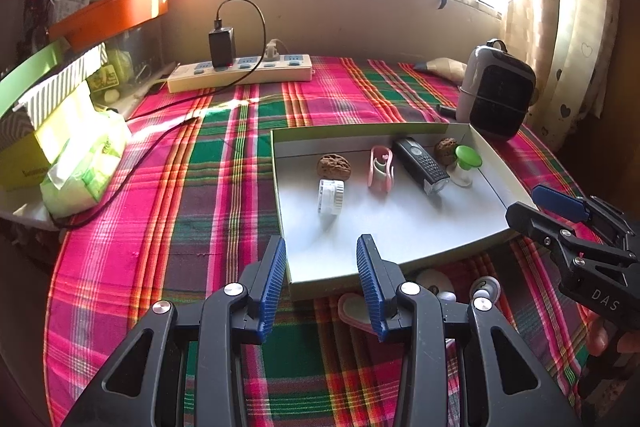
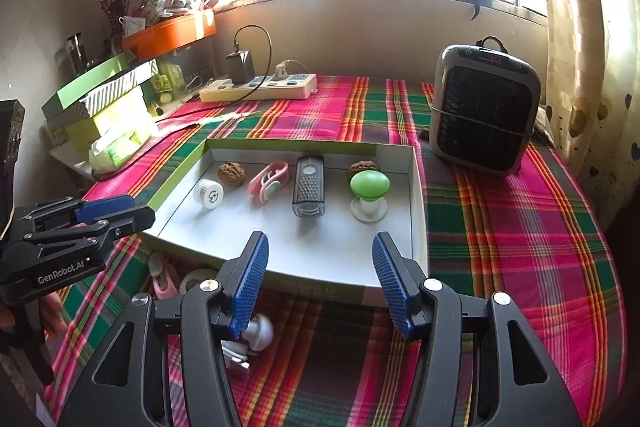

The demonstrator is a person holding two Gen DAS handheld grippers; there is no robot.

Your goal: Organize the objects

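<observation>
A shallow white box tray (image 1: 400, 227) (image 2: 280, 259) lies on the plaid cloth. In it stand a white round cap (image 1: 330, 196) (image 2: 208, 191), two walnuts (image 1: 333, 166) (image 2: 231, 172) (image 2: 362, 167), a pink clip (image 1: 381, 166) (image 2: 269, 182), a black bike light (image 1: 422, 166) (image 2: 309, 186) and a green-topped mushroom piece (image 1: 466, 161) (image 2: 369, 191). In front of the tray lie a pink piece (image 1: 354, 309) (image 2: 163, 277), a white disc (image 1: 434, 281) (image 2: 196, 277) and a white knob (image 1: 484, 289) (image 2: 258, 333). My left gripper (image 1: 322, 285) is open and empty above the tray's near-left corner. My right gripper (image 2: 318, 285) is open and empty above the tray's near edge.
A power strip (image 1: 240, 71) (image 2: 260, 87) with a black charger and cable lies at the back. A small heater (image 1: 498, 93) (image 2: 486, 107) stands at the right. Boxes and a tissue pack (image 1: 84, 163) (image 2: 120, 143) crowd the left edge. A curtain hangs at the right.
</observation>
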